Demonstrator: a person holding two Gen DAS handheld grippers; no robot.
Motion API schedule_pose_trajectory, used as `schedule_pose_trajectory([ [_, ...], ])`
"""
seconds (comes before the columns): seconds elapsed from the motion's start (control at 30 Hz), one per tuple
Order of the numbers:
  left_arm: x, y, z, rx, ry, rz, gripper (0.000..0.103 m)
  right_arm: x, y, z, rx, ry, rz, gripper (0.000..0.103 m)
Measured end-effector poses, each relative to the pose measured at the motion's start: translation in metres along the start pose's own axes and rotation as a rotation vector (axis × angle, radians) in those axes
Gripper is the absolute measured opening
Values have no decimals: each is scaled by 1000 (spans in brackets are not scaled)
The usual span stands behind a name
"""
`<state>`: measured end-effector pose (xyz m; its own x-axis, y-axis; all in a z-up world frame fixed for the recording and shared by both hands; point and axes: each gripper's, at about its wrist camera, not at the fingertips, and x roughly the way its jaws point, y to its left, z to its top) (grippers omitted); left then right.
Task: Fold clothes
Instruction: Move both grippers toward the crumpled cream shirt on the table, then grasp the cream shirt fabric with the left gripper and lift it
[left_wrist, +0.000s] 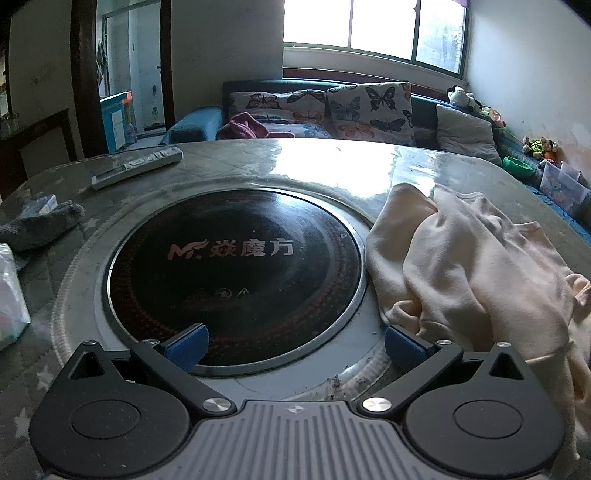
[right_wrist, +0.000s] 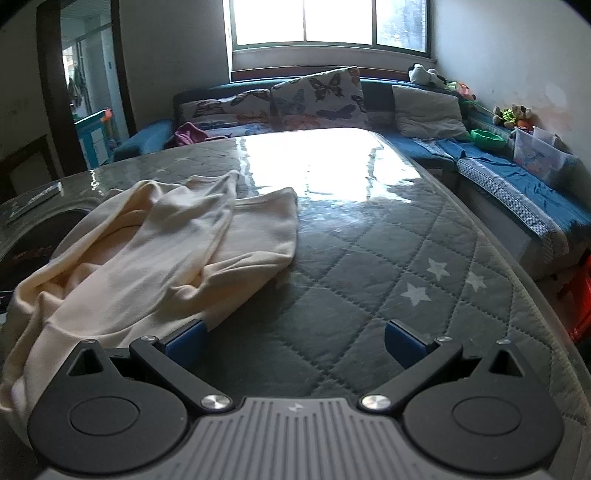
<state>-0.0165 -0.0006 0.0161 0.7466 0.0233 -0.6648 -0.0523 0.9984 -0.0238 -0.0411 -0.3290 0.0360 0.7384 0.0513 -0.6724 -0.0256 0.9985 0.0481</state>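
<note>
A: What carries everything?

B: A counter (right_wrist: 369, 266) with a grey quilted cover printed with white stars, under a glossy clear sheet that catches the window glare. A round black heater plate (left_wrist: 232, 277) with red lettering is set into it, ringed by metal.

A: And what lies on it?

B: A cream garment (left_wrist: 469, 266) sits crumpled just right of the plate, its edge overlapping the metal ring. In the right wrist view it spreads unevenly, one part laid across another.

A: Anything else?

B: A white remote control (left_wrist: 136, 166) near the far left edge, a grey cloth (left_wrist: 40, 225) at the left, and beside that a clear plastic packet (left_wrist: 9, 295), partly cut off.
</note>
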Motion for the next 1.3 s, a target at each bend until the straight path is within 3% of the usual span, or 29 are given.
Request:
schedule_pose_trajectory([
  [0.77,-37,-28,12,30,-16,-53,103,-31,24,-11,-48,-9,90,103],
  [1.3,-27,-67,41,99,-23,-102,103,-30,30,1,-64,-25,123,103],
])
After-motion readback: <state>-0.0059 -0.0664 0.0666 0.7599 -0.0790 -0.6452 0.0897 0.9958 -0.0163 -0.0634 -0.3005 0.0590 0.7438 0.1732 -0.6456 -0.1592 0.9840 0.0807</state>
